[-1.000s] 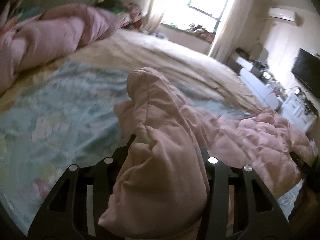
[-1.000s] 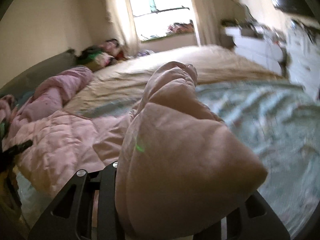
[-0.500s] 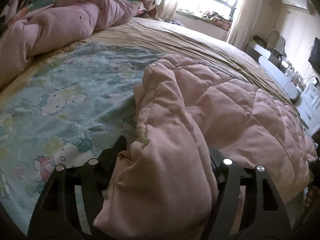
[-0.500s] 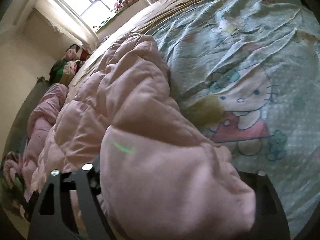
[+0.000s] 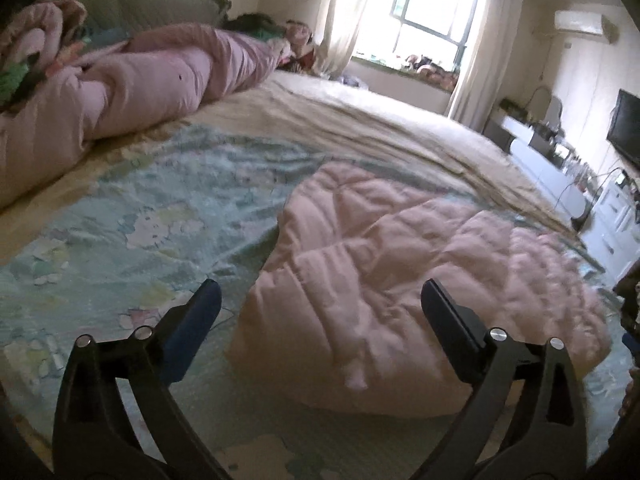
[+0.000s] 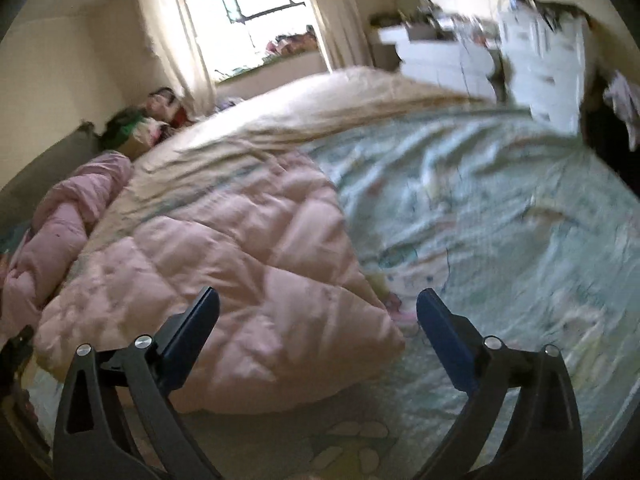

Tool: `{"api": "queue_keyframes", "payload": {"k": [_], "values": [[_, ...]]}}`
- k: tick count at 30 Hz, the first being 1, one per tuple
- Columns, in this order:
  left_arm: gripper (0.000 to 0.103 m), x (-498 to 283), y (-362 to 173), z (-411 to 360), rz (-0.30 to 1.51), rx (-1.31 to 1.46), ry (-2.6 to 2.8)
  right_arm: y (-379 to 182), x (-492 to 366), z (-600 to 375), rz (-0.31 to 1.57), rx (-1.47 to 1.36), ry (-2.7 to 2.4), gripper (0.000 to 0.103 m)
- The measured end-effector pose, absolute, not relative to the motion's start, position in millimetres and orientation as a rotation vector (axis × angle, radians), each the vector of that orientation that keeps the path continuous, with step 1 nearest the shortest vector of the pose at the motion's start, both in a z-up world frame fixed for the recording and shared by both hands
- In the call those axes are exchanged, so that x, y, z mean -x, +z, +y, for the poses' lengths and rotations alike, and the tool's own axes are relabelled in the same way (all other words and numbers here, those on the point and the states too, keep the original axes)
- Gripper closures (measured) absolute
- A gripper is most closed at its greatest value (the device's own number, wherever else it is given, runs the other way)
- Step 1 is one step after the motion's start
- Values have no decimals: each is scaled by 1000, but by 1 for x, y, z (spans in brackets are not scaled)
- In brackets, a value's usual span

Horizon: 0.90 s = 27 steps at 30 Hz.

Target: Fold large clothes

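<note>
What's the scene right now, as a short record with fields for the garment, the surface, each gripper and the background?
garment: pink quilted coat, folded over into a puffy bundle, lying free on the bed
surface: light green cartoon-print sheet, wrinkled, over a beige cover
left gripper: open, holding nothing, above the near edge of the coat
right gripper: open, holding nothing, above the coat's near corner
background: rolled pink duvet by the headboard, bright window, curtains
image quality: motion blur, strongest in the right wrist view

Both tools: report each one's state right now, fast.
Left tool: open, holding nothing, above the pink quilted coat.
Right tool: open, holding nothing, over the same coat's edge.
</note>
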<state>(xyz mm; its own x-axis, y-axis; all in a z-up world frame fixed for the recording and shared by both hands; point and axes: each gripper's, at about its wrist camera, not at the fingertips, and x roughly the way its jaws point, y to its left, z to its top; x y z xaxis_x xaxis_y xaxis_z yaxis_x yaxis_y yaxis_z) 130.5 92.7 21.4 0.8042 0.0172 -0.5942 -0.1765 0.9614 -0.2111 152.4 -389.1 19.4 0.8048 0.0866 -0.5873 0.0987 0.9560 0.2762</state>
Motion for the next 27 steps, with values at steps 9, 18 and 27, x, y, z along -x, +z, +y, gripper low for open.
{"api": "queue_keyframes", "payload": {"k": [9, 18, 27], "values": [[9, -69, 66, 65, 545, 192, 76, 86, -106, -334, 497, -183, 158, 4], [9, -22, 66, 48, 545, 172, 36, 96, -65, -284, 450, -108, 204, 4], [9, -1, 52, 34, 564, 172, 25, 93, -14, -244, 399, -4, 222, 4]]}}
